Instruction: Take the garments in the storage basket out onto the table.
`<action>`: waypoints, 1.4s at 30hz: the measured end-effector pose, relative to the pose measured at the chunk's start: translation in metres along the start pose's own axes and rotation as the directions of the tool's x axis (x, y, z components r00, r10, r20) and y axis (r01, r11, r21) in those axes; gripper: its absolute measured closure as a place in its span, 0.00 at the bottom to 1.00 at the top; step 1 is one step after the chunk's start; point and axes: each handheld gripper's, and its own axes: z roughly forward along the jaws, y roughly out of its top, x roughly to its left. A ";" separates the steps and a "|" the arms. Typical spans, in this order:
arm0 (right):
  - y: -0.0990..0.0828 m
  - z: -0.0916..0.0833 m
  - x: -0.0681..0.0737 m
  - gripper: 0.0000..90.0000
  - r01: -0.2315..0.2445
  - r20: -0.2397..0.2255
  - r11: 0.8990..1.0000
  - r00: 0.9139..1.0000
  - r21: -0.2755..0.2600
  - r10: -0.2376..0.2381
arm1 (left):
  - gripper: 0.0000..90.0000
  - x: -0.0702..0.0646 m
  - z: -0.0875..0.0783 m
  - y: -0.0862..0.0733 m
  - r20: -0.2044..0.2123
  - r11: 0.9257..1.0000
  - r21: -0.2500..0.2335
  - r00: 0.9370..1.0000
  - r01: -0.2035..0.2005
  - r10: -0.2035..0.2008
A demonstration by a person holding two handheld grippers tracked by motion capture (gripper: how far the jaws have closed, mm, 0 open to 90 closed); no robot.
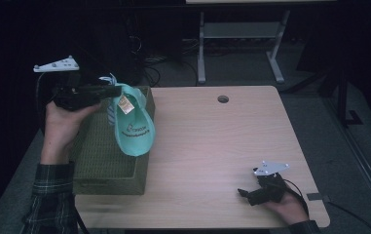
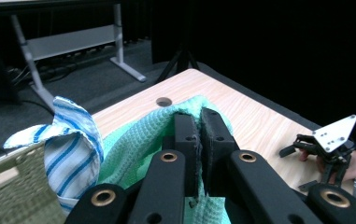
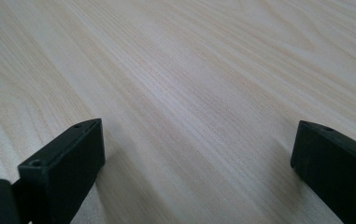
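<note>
Where the mint-green waffle-weave cloth (image 1: 133, 127) hangs, it is clear of the table, held up over the right-hand edge of an olive-green woven basket (image 1: 106, 168) that sits on the left part of the pale wooden table (image 1: 212, 146). Its upper edge is pinched in the left gripper (image 1: 116, 90), whose two black jaws are pressed together on the fabric; in the left gripper view the green weave (image 2: 138, 140) bunches around and between them. From that grip the cloth droops in a rounded fold, showing a small orange tag and dark printed lettering on the side facing the high view. Just beside it, at the basket's rim, a blue-and-white striped cloth (image 2: 70, 142) sticks up, touching the green one. The person's left hand (image 1: 64, 124) holds the gripper level above the basket, a plaid sleeve showing below the wrist.

Well apart, near the table's front right corner, the right gripper (image 1: 243, 192) rests low over the bare wood in the person's right hand. Its jaws stand wide apart with nothing between them, as the right gripper view shows.
</note>
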 end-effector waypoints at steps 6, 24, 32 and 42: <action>0.000 0.000 0.000 0.03 0.000 0.000 1.000 1.000 0.000 0.000 | 0.96 -0.009 0.013 0.007 0.040 1.000 -0.004 0.999 -0.015 0.015; 0.000 0.000 0.000 0.03 0.000 0.000 1.000 1.000 0.000 0.000 | 0.96 -0.044 0.063 0.016 0.141 0.997 0.005 0.987 -0.073 0.072; 0.000 0.000 0.000 0.03 -0.004 -0.002 1.000 1.000 0.000 0.004 | 0.96 -0.057 0.085 0.016 0.191 0.996 0.010 0.978 -0.091 0.087; 0.000 0.000 0.000 0.03 -0.004 -0.001 1.000 1.000 0.000 0.004 | 0.96 -0.070 0.109 0.005 0.244 0.995 0.020 0.965 -0.102 0.094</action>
